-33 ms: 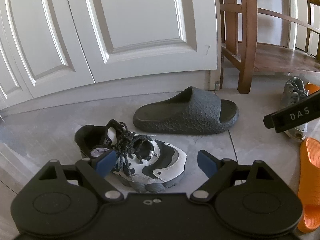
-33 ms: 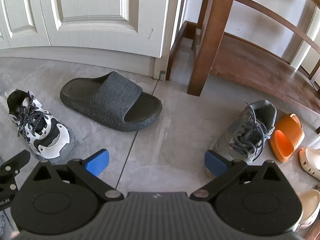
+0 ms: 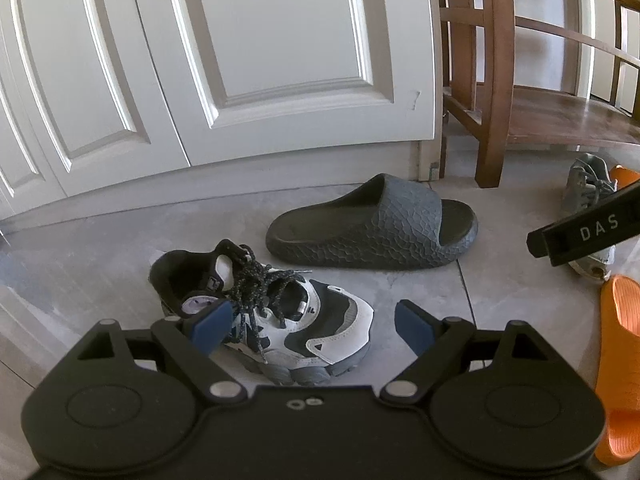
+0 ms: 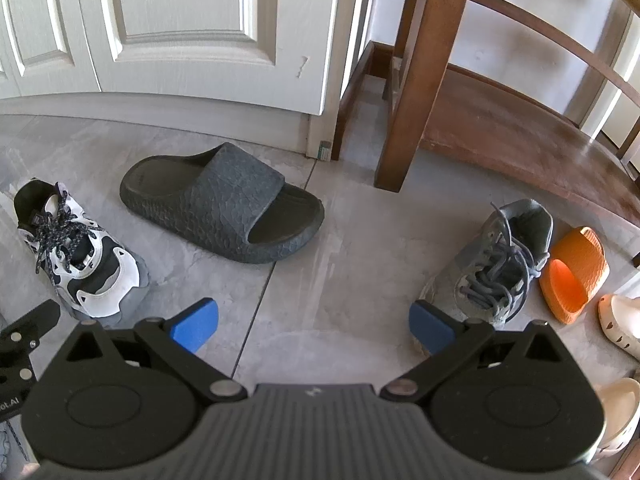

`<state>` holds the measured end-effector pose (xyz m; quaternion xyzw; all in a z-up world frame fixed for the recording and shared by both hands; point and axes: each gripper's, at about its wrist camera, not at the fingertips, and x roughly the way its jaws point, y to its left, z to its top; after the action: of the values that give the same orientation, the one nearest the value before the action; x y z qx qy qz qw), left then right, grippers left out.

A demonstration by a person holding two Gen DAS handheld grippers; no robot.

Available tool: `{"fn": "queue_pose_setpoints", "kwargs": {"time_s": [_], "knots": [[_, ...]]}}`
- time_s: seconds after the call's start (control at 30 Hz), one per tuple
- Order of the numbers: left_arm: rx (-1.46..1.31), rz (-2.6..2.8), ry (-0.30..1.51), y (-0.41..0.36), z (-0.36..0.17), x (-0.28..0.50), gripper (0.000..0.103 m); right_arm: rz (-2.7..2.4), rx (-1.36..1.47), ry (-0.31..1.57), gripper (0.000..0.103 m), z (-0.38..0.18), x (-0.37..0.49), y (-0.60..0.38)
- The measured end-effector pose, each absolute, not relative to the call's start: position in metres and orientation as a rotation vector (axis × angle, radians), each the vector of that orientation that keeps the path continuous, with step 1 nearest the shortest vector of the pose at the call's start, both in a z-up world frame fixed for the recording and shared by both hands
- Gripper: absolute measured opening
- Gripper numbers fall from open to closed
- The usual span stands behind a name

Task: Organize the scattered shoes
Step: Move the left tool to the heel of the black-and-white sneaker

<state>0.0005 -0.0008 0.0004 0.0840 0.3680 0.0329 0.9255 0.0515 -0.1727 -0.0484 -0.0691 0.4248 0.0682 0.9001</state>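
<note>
Shoes lay scattered on the grey tiled floor (image 4: pixel 320 312) before white panelled doors (image 3: pixel 280 60) and a wooden rack (image 4: pixel 520 136). Largest, a dark textured slide (image 4: pixel 224 208) sat near the doors. A black-and-white sneaker (image 3: pixel 280 320) lay just under the left hand-held gripper (image 3: pixel 312 324), fingers wide apart. The right hand-held gripper (image 4: pixel 314 324) hung equally spread, near a grey sneaker (image 4: pixel 496 264). An orange slide (image 4: pixel 572 272) and what seemed cream slippers (image 4: pixel 620 324) lay rightward.

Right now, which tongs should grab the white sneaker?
Left. The left tongs are open right over the white sneaker; the right tongs, open too, sit over bare floor.
</note>
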Motion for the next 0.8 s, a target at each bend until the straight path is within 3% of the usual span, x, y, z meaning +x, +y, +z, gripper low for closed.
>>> {"fn": "queue_pose_setpoints", "kwargs": {"time_s": [0.8], "knots": [[0.197,0.053,0.73,-0.0034,0.0037,-0.0012,0.089,0.151,-0.143,0.786,0.103,-0.0448,0.0432,-0.1706]]}}
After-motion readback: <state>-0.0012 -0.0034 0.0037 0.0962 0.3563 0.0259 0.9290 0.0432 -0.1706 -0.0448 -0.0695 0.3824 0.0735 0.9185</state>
